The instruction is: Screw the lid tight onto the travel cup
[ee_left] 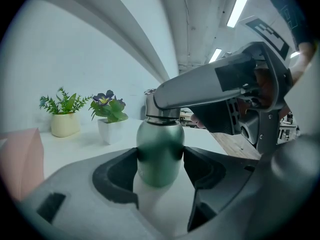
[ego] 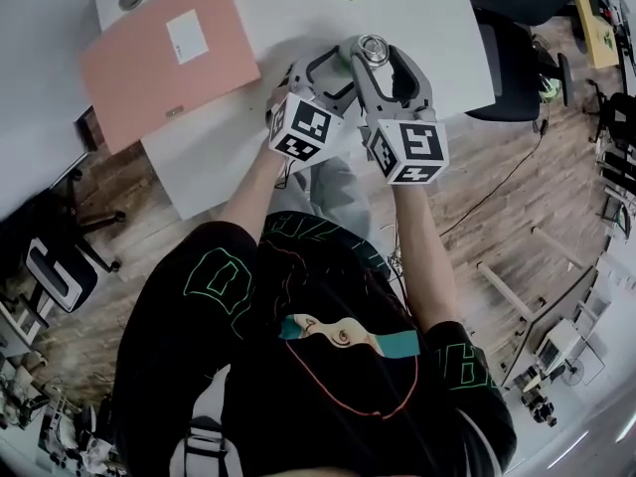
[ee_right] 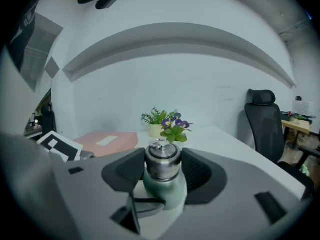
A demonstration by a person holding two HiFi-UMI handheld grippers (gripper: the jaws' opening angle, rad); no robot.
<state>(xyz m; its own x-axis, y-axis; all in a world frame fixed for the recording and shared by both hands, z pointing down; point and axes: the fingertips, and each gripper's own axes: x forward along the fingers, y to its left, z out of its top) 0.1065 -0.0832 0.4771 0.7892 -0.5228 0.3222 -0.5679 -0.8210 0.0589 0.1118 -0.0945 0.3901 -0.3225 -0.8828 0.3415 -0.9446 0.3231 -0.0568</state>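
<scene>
The cup (ee_left: 159, 154) is upright over the white desk (ego: 427, 18), between both claws (whether its bottom touches the desk I cannot tell). The left claw (ee_left: 160, 156) is clenched on its green body: the two dark pads press the rounded sides, one on each. The body is smooth matte metal, bulged like a bottle and narrower towards the top. The right claw (ee_right: 162, 168) reaches in above the left one and grasps the lid (ee_right: 162, 160), with its pads against the lid's sides. The lid is a short cylinder of brushed steel with a small ring on top. It sits on the neck of the cup, so what is inside cannot be seen.

Beyond the left claw, far back on the desk, there are two small pots. The cream pot (ee_left: 64, 125), round in shape, holds a green leafy plant. The white pot (ee_left: 108, 131), more square, holds a plant with purple flowers. To the left of both claws lies a flat pink folder (ego: 164, 58) with a white label. To the right of the right claw, beside the desk, stands a black office chair (ee_right: 264, 119).
</scene>
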